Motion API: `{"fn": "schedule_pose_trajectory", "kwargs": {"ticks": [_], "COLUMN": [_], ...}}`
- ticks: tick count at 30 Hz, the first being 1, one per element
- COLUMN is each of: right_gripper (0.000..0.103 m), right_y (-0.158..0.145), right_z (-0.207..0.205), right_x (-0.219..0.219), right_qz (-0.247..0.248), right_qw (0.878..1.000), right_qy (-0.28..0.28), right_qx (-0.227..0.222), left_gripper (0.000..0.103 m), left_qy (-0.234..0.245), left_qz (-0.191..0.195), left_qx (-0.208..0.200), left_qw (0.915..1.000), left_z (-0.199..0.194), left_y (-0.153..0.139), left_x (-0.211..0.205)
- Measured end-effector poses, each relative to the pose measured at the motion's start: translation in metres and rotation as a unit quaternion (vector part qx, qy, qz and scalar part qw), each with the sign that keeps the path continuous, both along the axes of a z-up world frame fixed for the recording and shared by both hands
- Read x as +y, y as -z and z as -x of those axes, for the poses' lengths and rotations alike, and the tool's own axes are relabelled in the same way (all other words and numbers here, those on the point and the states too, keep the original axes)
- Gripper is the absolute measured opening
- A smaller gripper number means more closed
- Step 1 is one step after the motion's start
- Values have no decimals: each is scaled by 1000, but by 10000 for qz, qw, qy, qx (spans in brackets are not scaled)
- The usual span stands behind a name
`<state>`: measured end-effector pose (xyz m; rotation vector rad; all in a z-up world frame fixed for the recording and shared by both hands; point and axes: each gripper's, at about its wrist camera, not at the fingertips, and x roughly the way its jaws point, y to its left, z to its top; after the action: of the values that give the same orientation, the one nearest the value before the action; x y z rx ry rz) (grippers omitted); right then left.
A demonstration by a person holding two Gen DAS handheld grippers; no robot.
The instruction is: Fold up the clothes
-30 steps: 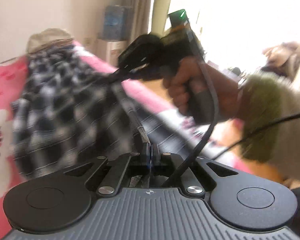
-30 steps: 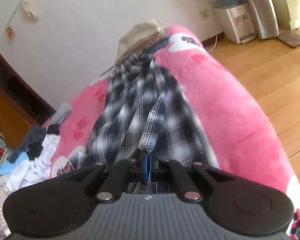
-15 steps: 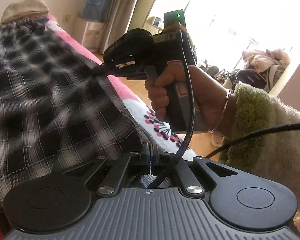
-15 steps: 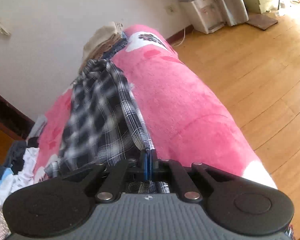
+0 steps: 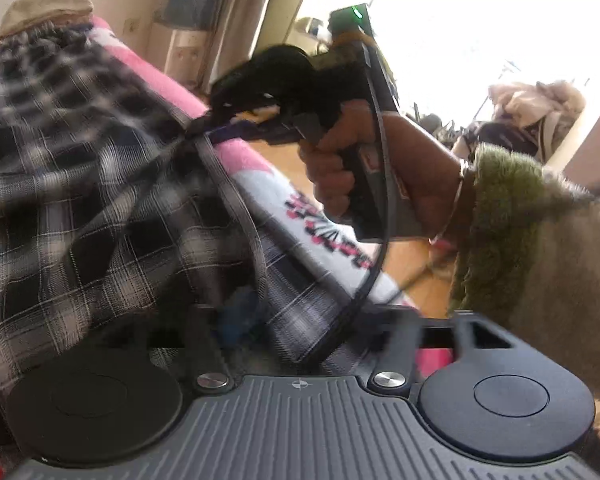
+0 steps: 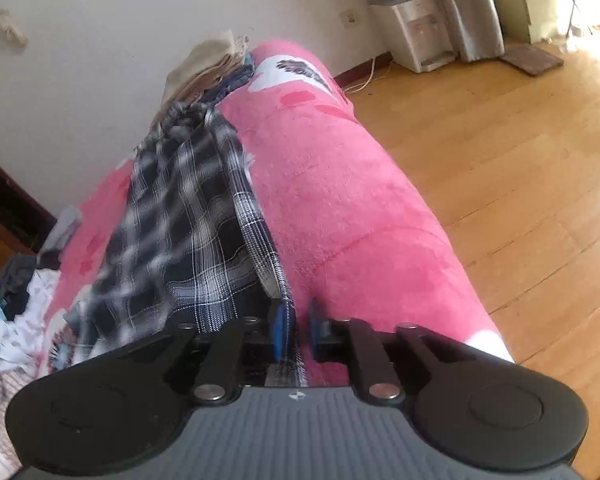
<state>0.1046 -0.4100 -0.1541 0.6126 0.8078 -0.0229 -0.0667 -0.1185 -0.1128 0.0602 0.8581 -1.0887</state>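
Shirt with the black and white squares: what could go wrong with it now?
1. The right gripper has its jaws apart, with the shirt edge loose between them. That edge lies near the side of the pink blanket, so it might slide toward the floor.
2. A black cable hangs across the left gripper and could snag.
3. The shirt looks bunched at its far end, so the fold may come out crooked.
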Motion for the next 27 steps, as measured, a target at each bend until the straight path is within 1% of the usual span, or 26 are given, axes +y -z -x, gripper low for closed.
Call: {"fn": "schedule_pose_trajectory", "kwargs": {"ticks": [1, 2, 4, 8, 10, 12, 13, 15, 17, 18, 20, 22, 24, 25, 27], "right_gripper": [26, 31, 34, 36, 36, 36, 36, 36, 36, 33, 30, 30, 30, 30, 30], "right_y": [-4, -8, -17, -35, -45, -54, -58, -63, -62, -59, -54, -50, -47, -44, -39], "right_z": [7, 13, 26, 62, 81, 99, 110, 131, 149, 154, 158, 155, 147, 139, 127], "right_x": [-4, -8, -17, -24, -26, -29, -28, -20, -10, -6, 5, 16, 26, 29, 36], "right_qz": [-54, -92, -125, -195, -230, -265, -234, -35, 269, 387, 684, 1065, 1410, 1466, 1519], "right_qw": [10000, 9998, 9993, 9981, 9974, 9965, 9964, 9973, 9978, 9978, 9971, 9939, 9893, 9881, 9862], "right_qy": [76, 149, 293, 425, 478, 532, 528, 404, 308, 271, 103, -93, -288, -389, -603], "right_qx": [-36, -85, -219, -407, -494, -581, -616, -617, -526, -457, -324, -269, -245, -239, -260], "left_gripper": [81, 85, 98, 101, 101, 101, 101, 101, 101, 101, 101, 101, 101, 101, 101], "left_qy": [-91, -188, -458, -976, -1231, -1370, -1405, -1447, -1487, -1504, -1509, -1565, -1520, -1489, -1269], "left_qz": [36, 73, 165, 413, 488, 515, 483, 255, 27, -83, -245, -311, -229, -182, -14], "left_qx": [-34, -66, -102, -297, -407, -479, -500, -554, -607, -644, -823, -936, -913, -898, -767], "left_qw": [9999, 9998, 9988, 9939, 9904, 9881, 9876, 9876, 9870, 9865, 9848, 9827, 9839, 9846, 9890], "left_z": [3, 5, 13, 29, 37, 45, 49, 56, 62, 66, 75, 81, 84, 86, 86], "left_y": [-4, -8, -18, -43, -55, -65, -68, -71, -75, -76, -78, -81, -83, -83, -84], "left_x": [6, 12, 26, 53, 68, 81, 85, 92, 100, 104, 117, 130, 146, 154, 169]}}
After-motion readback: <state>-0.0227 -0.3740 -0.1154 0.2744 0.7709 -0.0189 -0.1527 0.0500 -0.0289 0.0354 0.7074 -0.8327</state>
